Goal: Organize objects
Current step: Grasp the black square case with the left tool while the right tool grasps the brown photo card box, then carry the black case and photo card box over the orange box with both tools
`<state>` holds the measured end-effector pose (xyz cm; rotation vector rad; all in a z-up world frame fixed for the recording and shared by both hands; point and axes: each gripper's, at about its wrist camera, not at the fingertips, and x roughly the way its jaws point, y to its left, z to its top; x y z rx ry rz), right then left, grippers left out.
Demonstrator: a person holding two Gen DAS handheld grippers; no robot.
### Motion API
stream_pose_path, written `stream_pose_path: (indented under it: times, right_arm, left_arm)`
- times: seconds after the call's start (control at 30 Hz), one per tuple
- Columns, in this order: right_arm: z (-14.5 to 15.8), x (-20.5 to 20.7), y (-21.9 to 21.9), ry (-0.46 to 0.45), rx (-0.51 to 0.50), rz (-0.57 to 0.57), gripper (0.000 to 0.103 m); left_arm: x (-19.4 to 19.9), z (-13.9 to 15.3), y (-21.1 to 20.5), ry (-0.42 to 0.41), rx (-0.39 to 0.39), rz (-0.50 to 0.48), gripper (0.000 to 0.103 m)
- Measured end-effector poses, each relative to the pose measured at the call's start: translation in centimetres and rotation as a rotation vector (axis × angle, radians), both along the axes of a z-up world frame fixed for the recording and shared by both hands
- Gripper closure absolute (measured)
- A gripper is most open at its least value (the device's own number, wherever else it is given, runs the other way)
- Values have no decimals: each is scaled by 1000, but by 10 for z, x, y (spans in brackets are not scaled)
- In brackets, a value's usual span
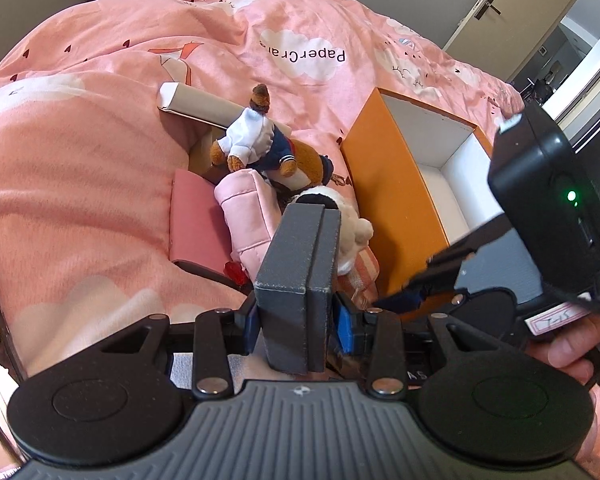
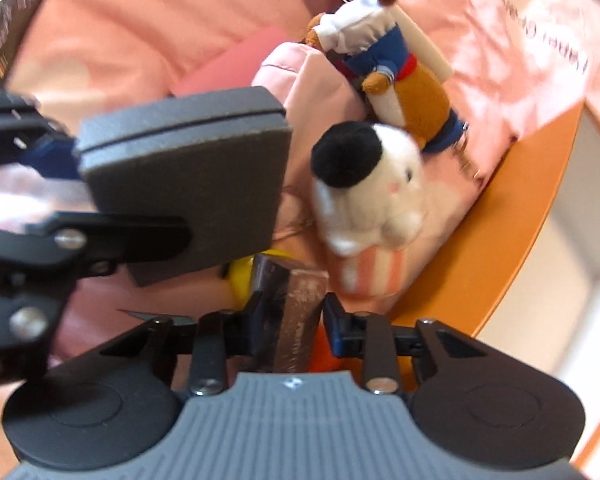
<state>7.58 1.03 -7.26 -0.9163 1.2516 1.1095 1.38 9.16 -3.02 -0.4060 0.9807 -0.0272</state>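
Note:
On a pink bedspread lies a pile of toys: a brown plush bear in a white and blue sailor suit (image 1: 256, 144) (image 2: 384, 48), a white plush with a black patch (image 1: 340, 216) (image 2: 372, 184), and a pink fabric pouch (image 1: 248, 216) (image 2: 312, 92). An open orange box with a white inside (image 1: 388, 168) (image 2: 512, 216) stands right of the pile. My left gripper (image 1: 314, 220) (image 2: 228, 116) is shut and empty, just above the pile. My right gripper (image 2: 290, 276) looks shut, close to the white plush; whether it holds anything I cannot tell. Its body shows in the left wrist view (image 1: 548, 200).
A rolled white paper tube (image 1: 204, 108) lies behind the bear. A flat pink pad (image 1: 192, 216) lies left of the pouch. Something yellow (image 2: 240, 276) and a small red piece (image 1: 236, 270) lie under the pile. A dark book (image 2: 8, 36) sits at far left. A door (image 1: 504, 4) stands behind.

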Motion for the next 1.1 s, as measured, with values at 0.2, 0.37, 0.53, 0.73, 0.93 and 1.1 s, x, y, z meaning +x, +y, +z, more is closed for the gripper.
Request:
stream_pose_path:
  times: [0.2,0.37,0.53,0.73,0.93,1.1]
  right_arm:
    - [-3,1,-16,15,58,-70,79]
    - [26,4,-39,19,171,-139,80]
    - [71,16,-73,9,335,-257,80]
    - [121,26,-115,-79,506,-368,80]
    - [131,64,-148,-193,478,-491,80]
    - [111,101,-178,-221,405,-593,80]
  left_arm:
    - [0,2,-2,-7,13,-3,61]
    - [-2,16,-10,-83,31,-13,66]
    - [1,44,-20,-172,61,-9,66]
    - [18,67,-57,-242,115,-96,66]
    - [49,72,-117,-297,201,-227,66]
    - [73,58,-161,-306,215,-333,66]
